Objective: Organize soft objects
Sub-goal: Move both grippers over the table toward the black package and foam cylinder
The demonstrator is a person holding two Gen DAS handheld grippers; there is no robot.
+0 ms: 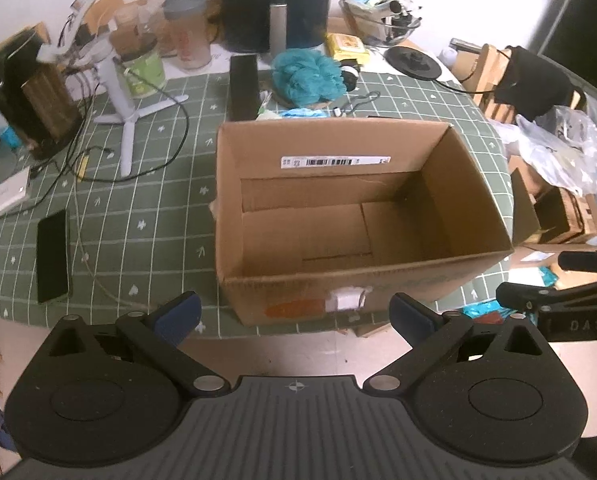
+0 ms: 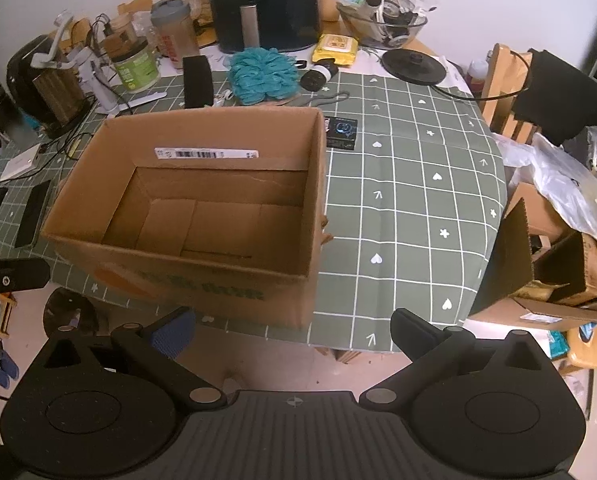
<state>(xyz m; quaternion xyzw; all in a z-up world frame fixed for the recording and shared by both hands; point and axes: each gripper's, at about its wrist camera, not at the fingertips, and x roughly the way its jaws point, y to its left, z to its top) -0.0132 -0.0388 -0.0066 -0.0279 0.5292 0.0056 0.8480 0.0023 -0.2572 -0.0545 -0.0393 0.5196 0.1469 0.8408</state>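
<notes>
From the left wrist, the left claw was spread wide and held nothing, hanging off the near edge of the surface in front of the box. The box stood open and looked bare inside. The one plainly soft thing, a teal pouf, lay beyond the box's far wall, just in front of the air fryer. A fair judgement was that the step in hand was fetching the pouf. Doing it well would mean lifting the claw over the box, not through it, and coming down on the pouf from above with the fingers set wide around its bulk. A dark speaker stood just left of the pouf, and a tripod with trailing cables lay further left; both could be knocked. A phone lay well to the left of the box. Part of the other claw's body showed at the right edge.

From the right wrist, the right claw was likewise wide open and empty, near the surface's front edge, with the box to its left. The pouf sat past the box's far rim, with a small roll and a yellow pack close on its right. The checked cloth right of the box was mostly bare, so that side seemed the easier way round, minding a small black packet by the box's far corner.
</notes>
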